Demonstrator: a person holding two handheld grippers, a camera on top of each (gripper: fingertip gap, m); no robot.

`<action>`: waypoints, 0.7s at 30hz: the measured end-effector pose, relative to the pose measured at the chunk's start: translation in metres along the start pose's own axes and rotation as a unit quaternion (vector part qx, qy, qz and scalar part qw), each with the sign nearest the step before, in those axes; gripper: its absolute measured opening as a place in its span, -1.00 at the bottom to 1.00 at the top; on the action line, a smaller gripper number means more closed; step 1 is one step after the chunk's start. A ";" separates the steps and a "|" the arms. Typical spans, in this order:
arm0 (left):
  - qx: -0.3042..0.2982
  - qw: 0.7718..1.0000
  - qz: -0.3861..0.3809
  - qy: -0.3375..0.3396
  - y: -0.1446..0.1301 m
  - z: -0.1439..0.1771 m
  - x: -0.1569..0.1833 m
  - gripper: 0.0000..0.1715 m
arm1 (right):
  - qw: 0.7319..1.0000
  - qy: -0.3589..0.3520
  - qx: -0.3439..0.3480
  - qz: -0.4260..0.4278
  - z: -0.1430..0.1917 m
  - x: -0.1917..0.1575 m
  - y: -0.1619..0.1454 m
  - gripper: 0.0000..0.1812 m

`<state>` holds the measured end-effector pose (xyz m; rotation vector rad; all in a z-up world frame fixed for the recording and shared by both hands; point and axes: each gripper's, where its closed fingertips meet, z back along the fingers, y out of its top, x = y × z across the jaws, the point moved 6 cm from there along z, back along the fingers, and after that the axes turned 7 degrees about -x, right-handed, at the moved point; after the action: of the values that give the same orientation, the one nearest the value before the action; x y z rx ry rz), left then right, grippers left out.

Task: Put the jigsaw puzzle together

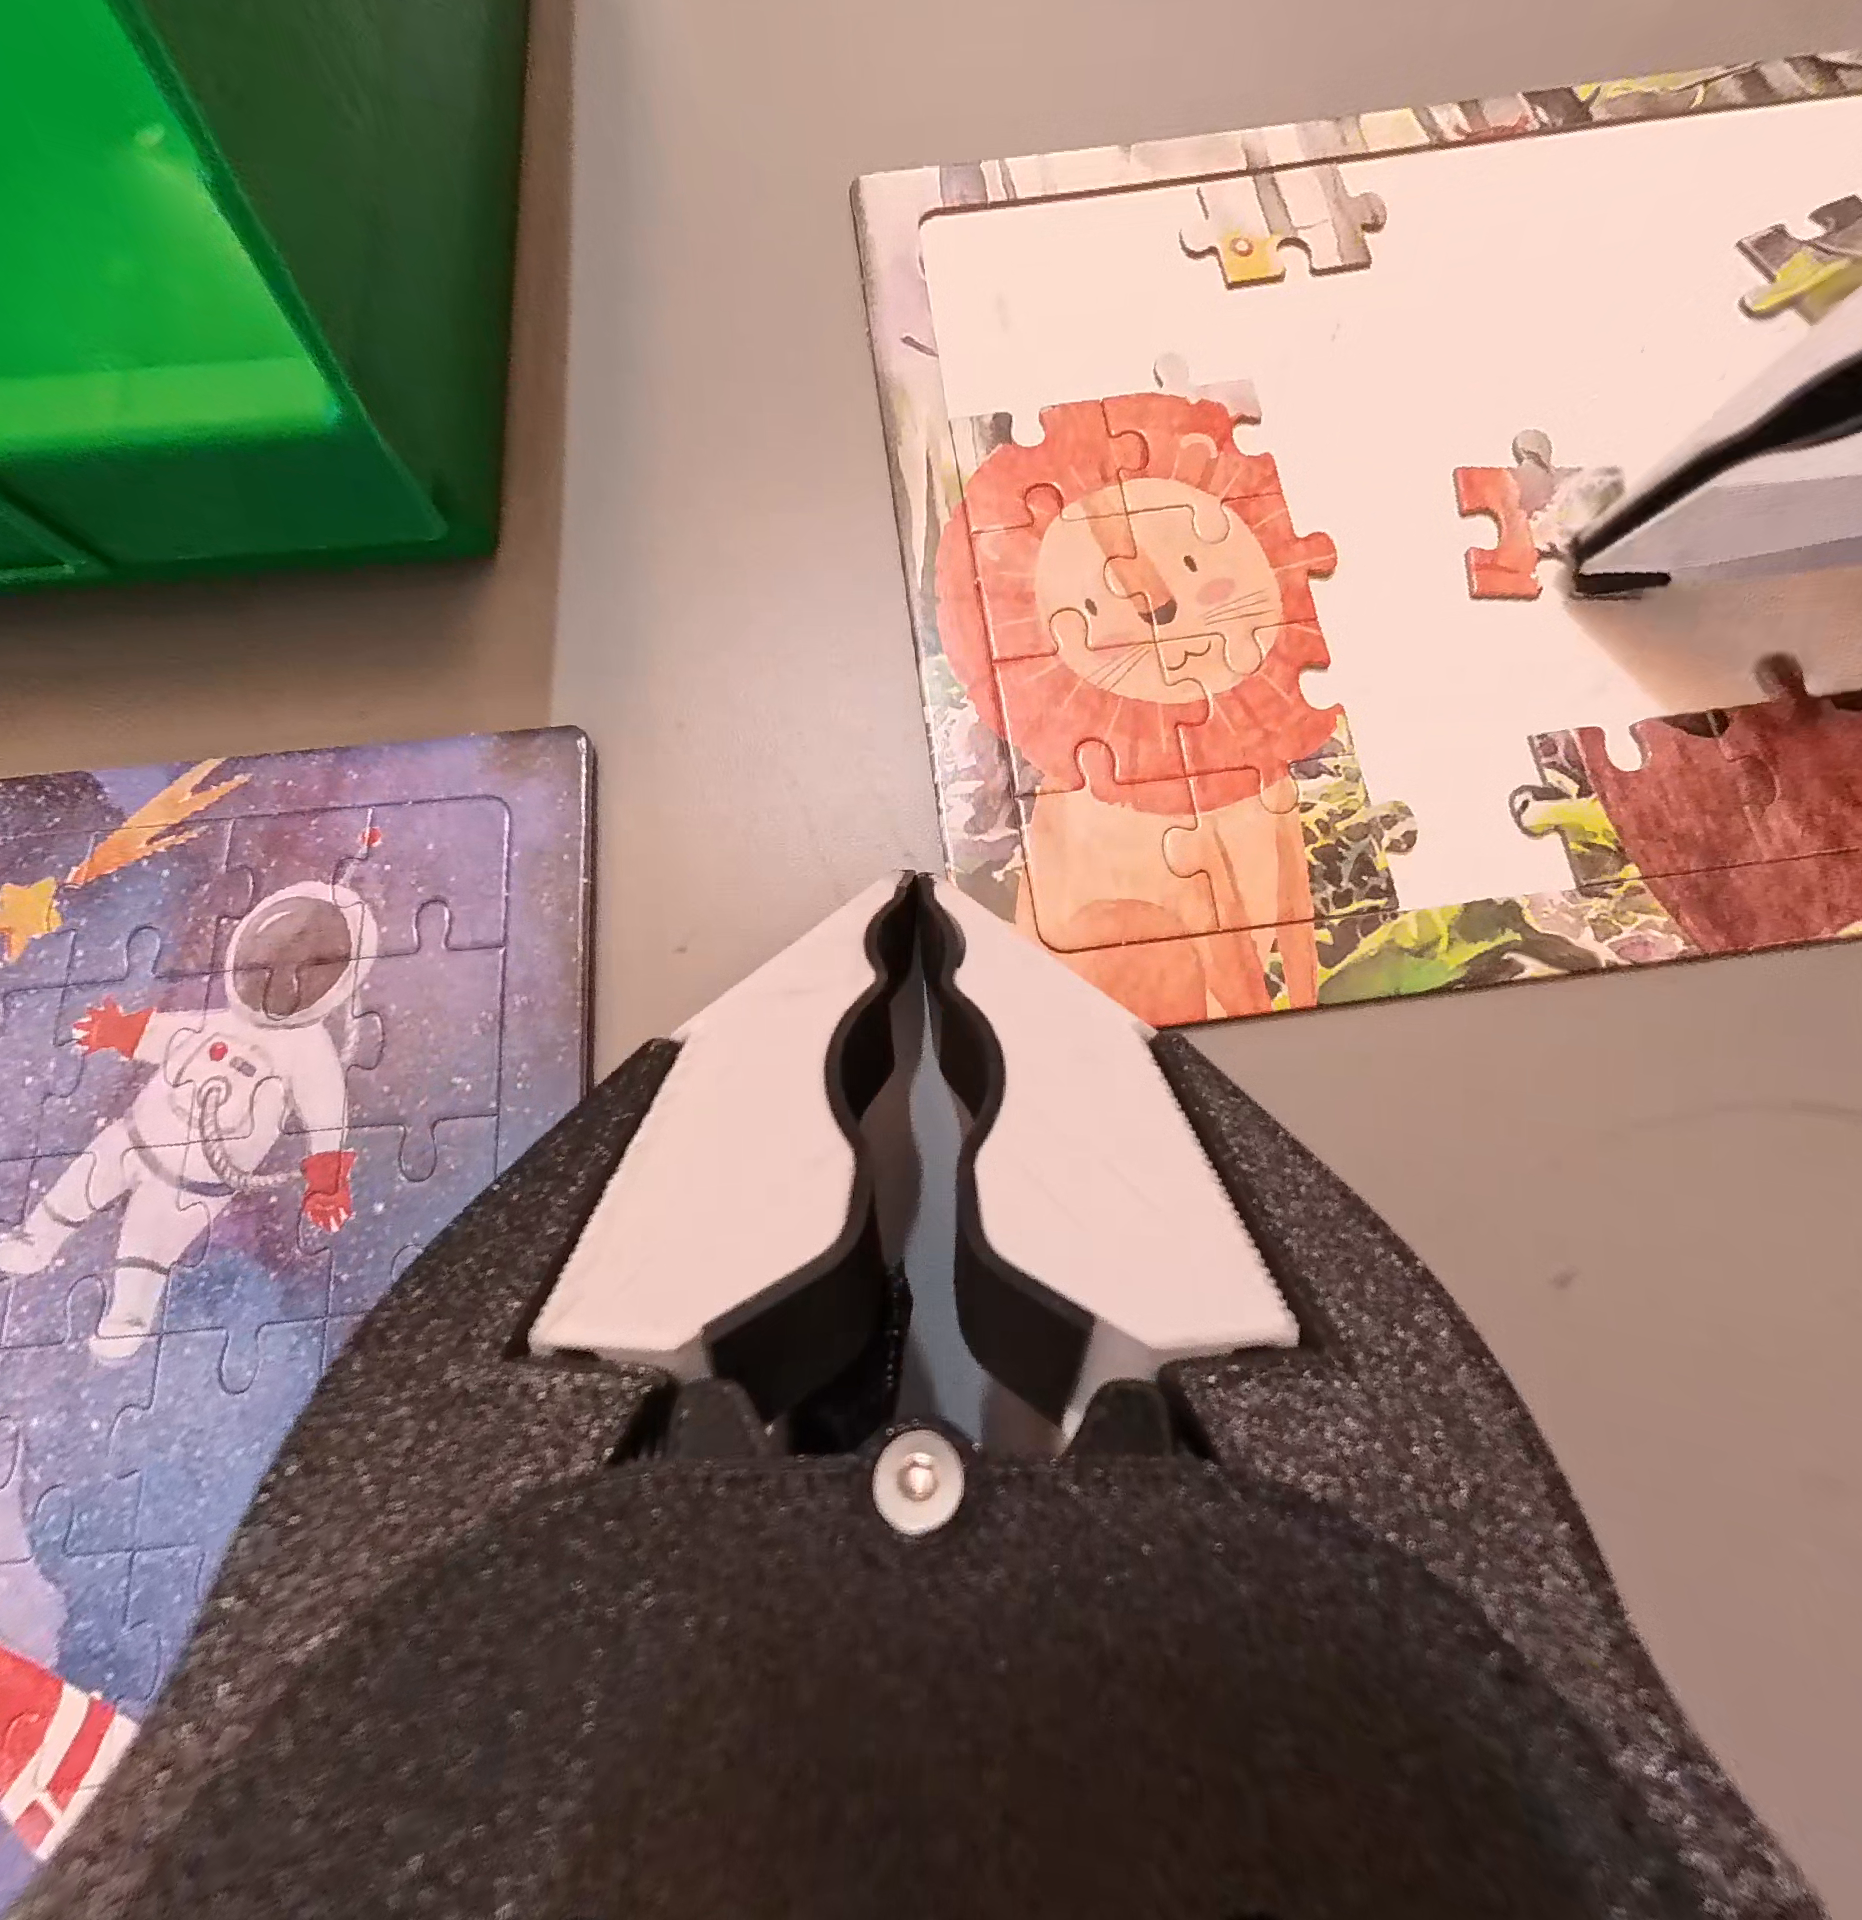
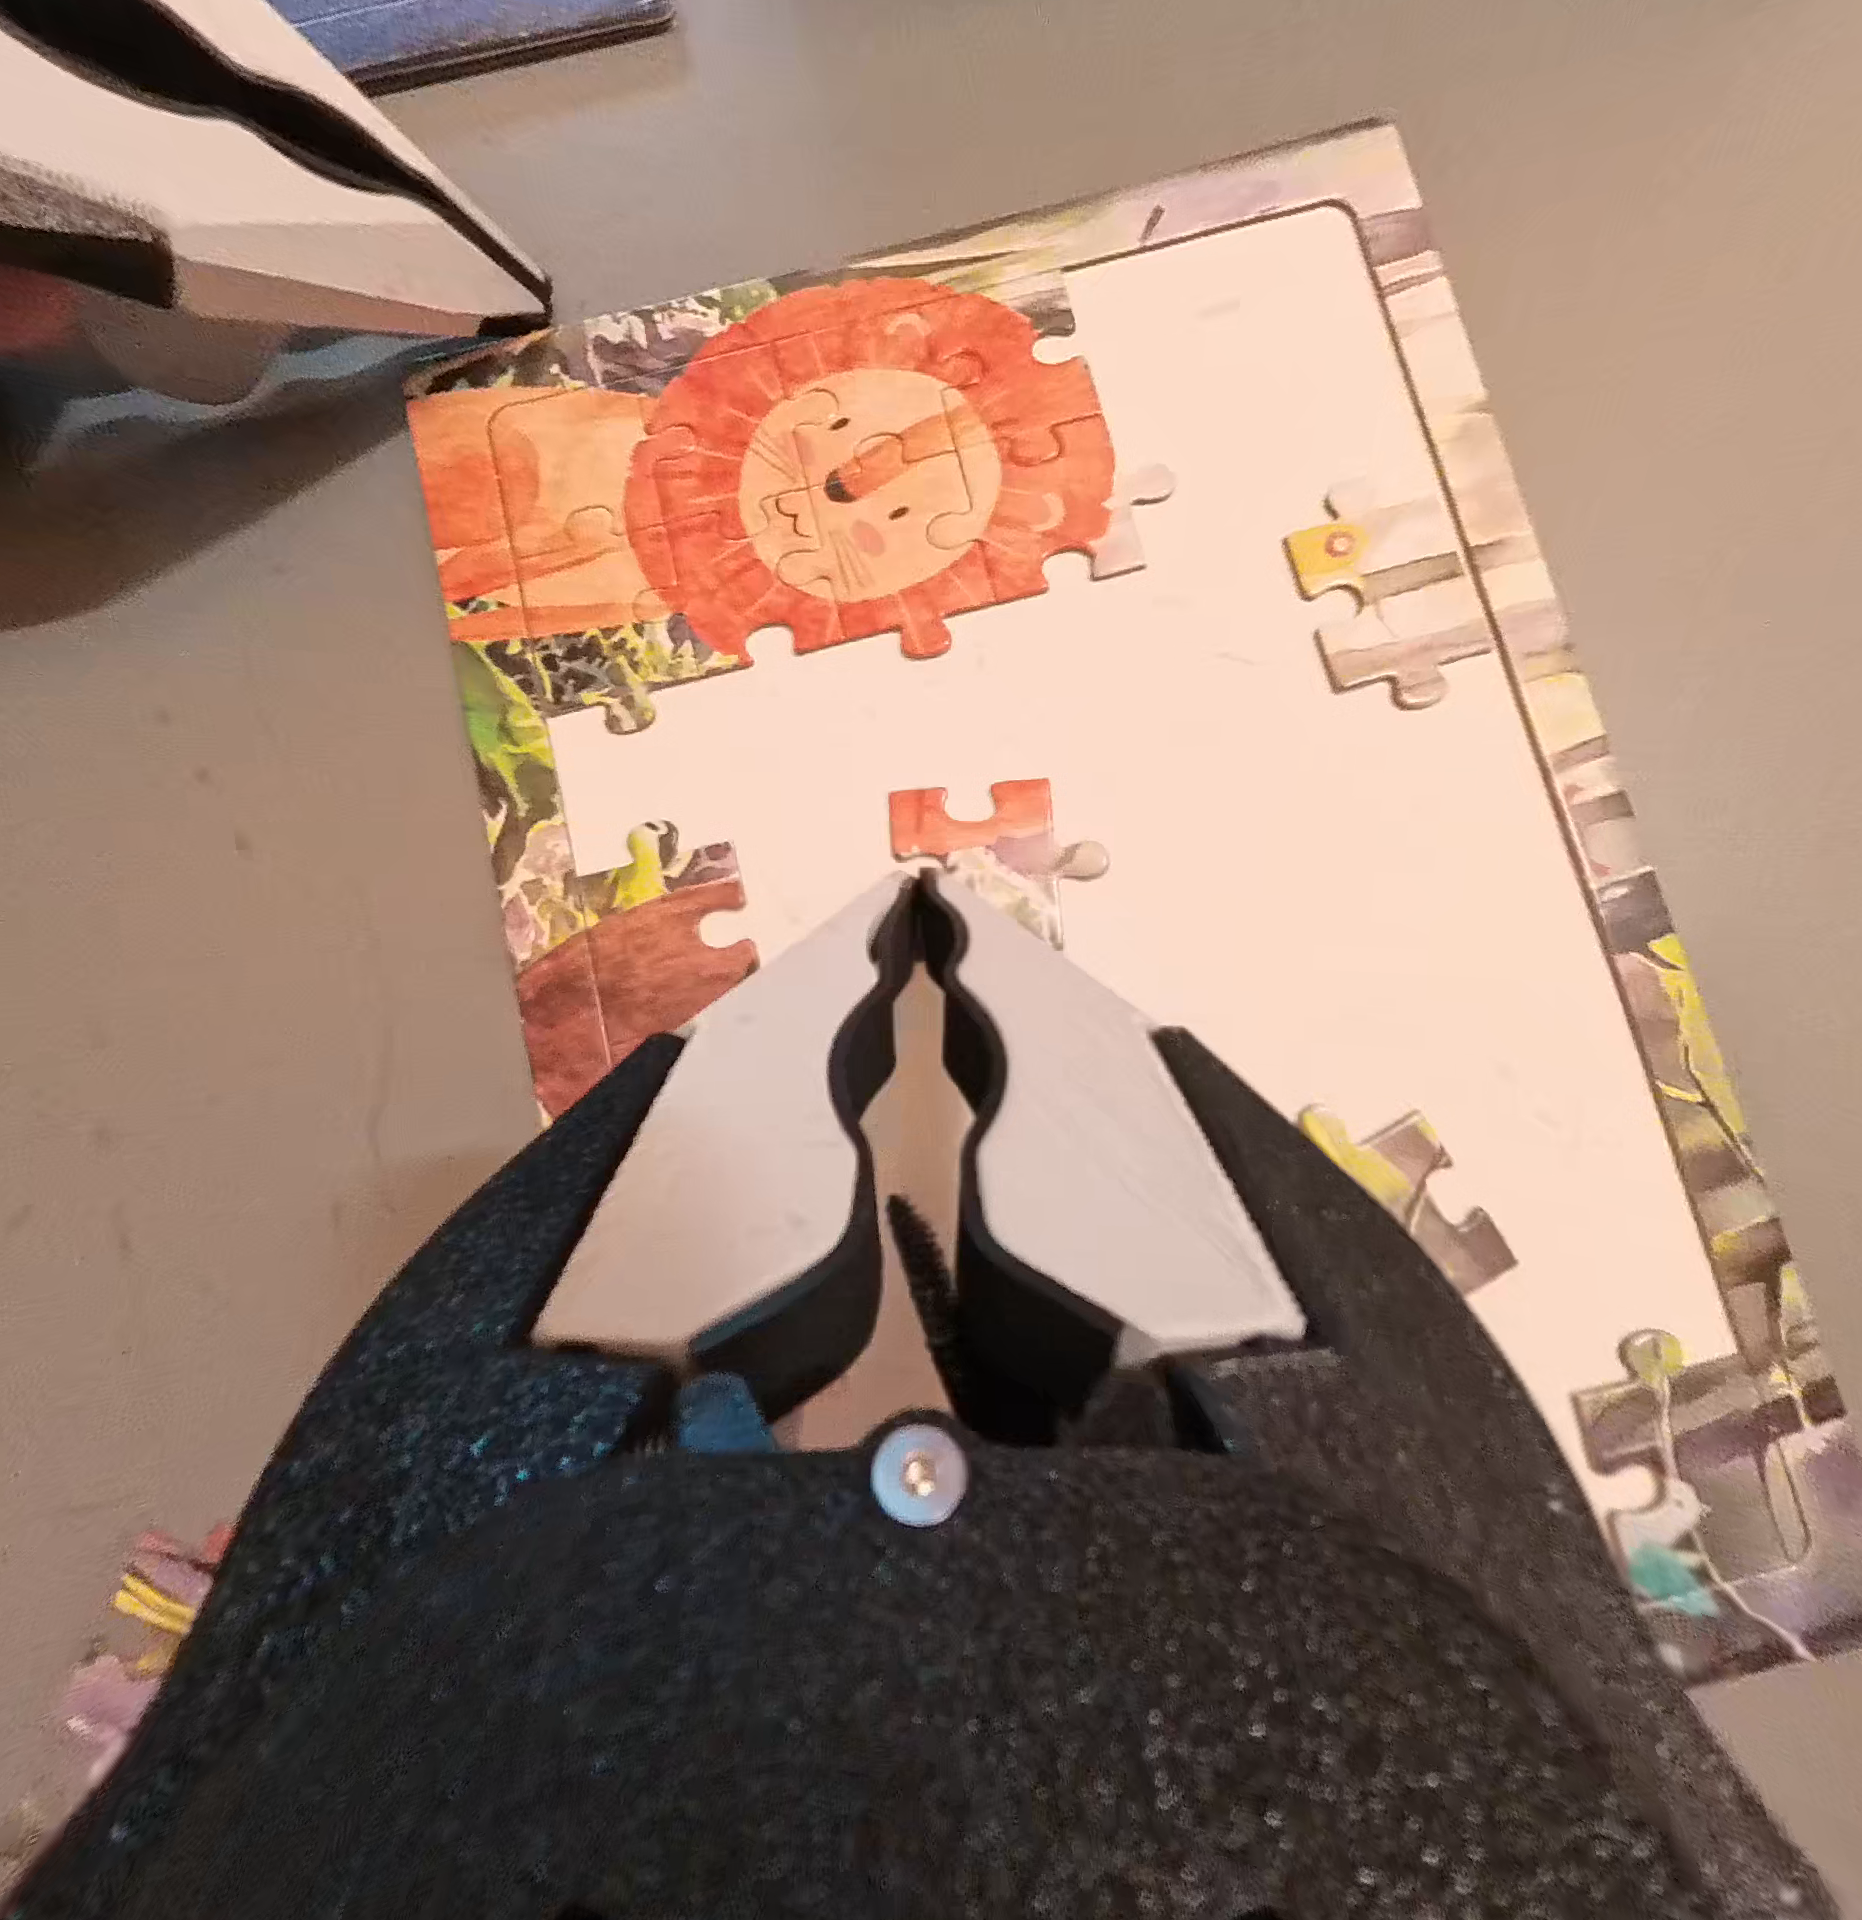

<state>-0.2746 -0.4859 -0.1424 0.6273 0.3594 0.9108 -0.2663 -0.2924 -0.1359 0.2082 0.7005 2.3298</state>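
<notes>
While the right gripper (image 2: 919,881) is pressing its closed tips on the loose red piece (image 2: 968,816) mid-tray (image 2: 1270,935), it should be nudging it gently toward the lion (image 2: 865,468); the left gripper (image 1: 914,883), closed and empty, is hovering off the tray's corner.

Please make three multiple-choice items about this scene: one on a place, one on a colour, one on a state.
1. Where do the right hand-held gripper's tips stand?
A. on the green bin
B. at the loose red puzzle piece
C. on the astronaut puzzle

2. What colour is the lion's mane?
A. blue
B. green
C. orange-red

3. How is the left hand-held gripper?
A. shut and empty
B. wide open
C. holding a piece

Answers: 1 B, the tips meet at that piece's edge; 2 C, the mane is orange-red; 3 A, its fingertips touch with nothing between.
</notes>
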 end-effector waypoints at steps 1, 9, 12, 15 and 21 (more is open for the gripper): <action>0.000 1.000 0.000 0.000 0.000 0.000 0.000 -1.00 | 1.000 -0.003 0.000 -0.001 0.000 0.000 0.000 -1.00; 0.000 1.000 -0.006 -0.006 0.000 0.000 0.002 -1.00 | 0.999 -0.026 -0.041 -0.011 0.007 0.009 0.003 -0.65; 0.000 1.000 -0.004 -0.007 0.000 0.000 0.002 -1.00 | 0.993 -0.043 -0.108 0.016 0.008 0.011 0.005 -0.75; 0.000 1.000 -0.004 -0.008 0.000 0.000 0.002 -1.00 | 0.979 -0.061 -0.188 0.050 0.013 0.015 0.020 -0.66; 0.000 1.000 -0.001 -0.011 0.000 0.001 0.001 -1.00 | 0.964 -0.014 -0.252 0.086 0.004 0.018 0.029 -0.54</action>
<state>-0.2735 -0.4852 -0.1422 0.6373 0.3398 0.9014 -0.2944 -0.2967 -0.1174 0.0719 0.0593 2.5772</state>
